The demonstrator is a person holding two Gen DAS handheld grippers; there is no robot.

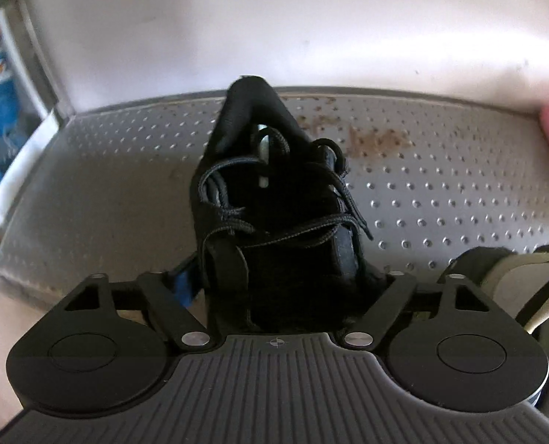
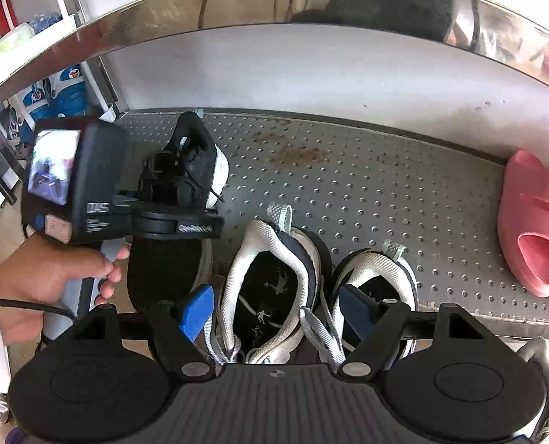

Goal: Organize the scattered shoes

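Right gripper [image 2: 270, 312] jaws are sitting wide around a white shoe [image 2: 274, 288]; left gripper [image 1: 274, 288] jaws are holding a black shoe [image 1: 274, 192] over the shelf [image 1: 440, 185].

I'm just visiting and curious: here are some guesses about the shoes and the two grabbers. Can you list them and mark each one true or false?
1. The left gripper has a black shoe between its fingers. True.
2. The right gripper straddles a pink slipper. False: a white sneaker sits between its blue fingers; the pink slippers lie far to the right on the shelf.
3. The shelf is perforated metal with a brownish stain. True.
4. Only one white sneaker is there. False: a second sneaker stands just right of the first.
5. The black shoe has no laces. False: black laces show in the left wrist view.
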